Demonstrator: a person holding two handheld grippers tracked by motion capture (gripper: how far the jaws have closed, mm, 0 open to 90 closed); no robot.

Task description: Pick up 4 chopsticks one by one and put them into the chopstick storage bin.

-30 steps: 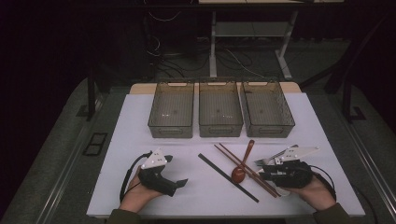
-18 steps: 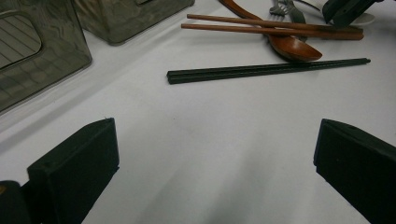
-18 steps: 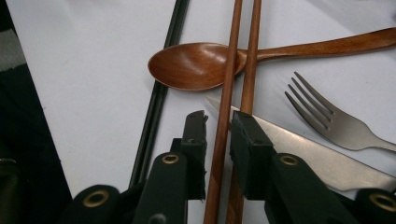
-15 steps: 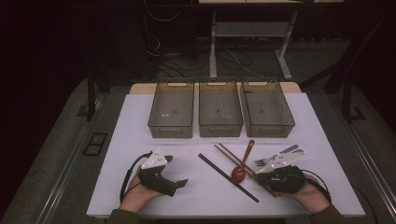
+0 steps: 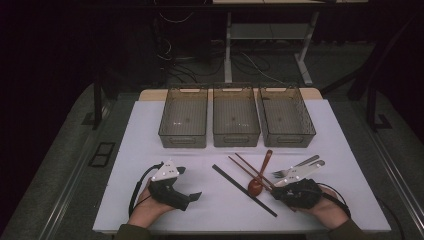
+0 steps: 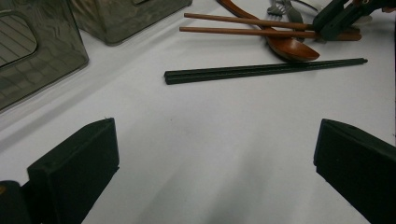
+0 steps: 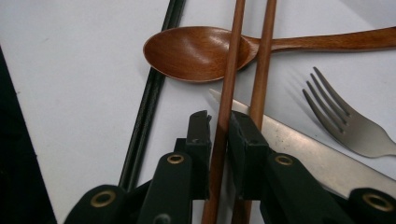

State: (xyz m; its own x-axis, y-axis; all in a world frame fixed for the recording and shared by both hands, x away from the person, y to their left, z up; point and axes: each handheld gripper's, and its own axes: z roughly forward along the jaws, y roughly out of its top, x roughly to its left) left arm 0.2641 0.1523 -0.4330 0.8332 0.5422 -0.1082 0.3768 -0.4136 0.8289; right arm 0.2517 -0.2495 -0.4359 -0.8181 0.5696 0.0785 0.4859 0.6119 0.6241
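Observation:
My right gripper is shut on one of two brown wooden chopsticks near their near end, low on the white table. The second stick runs just right of the jaws. Both sticks cross the bowl of a wooden spoon. A metal knife lies under the jaws, with a fork beside it. In the high view the right gripper sits at the front right. The left gripper rests at the front left, open and with nothing in it. A pair of black chopsticks lies ahead of it.
Three see-through grey bins stand in a row at the back of the table: left, middle, right. A dark floor with cables and desk legs lies beyond. The table's near edge is just below both hands.
The right hand has shifted slightly toward the near edge, with its gripper now over the brown chopsticks. The left hand has not moved.

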